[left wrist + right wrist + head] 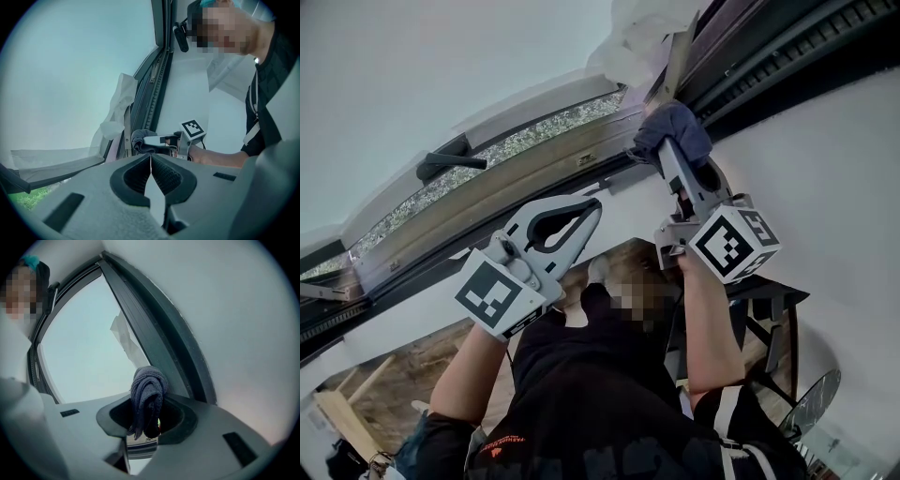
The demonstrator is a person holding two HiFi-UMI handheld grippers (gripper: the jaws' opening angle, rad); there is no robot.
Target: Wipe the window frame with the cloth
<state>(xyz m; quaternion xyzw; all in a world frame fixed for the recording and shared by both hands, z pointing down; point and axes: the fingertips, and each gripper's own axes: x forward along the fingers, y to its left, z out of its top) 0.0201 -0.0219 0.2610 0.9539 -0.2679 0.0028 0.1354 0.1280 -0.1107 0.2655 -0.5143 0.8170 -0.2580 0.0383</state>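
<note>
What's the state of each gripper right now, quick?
Left gripper: closed, holding nothing.
Right gripper: closed on the folded grey-blue cloth.

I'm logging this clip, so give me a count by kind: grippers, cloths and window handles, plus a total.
grippers: 2, the left gripper and the right gripper
cloth: 1, held in the right gripper's jaws
black window handle: 1
total: 4
</note>
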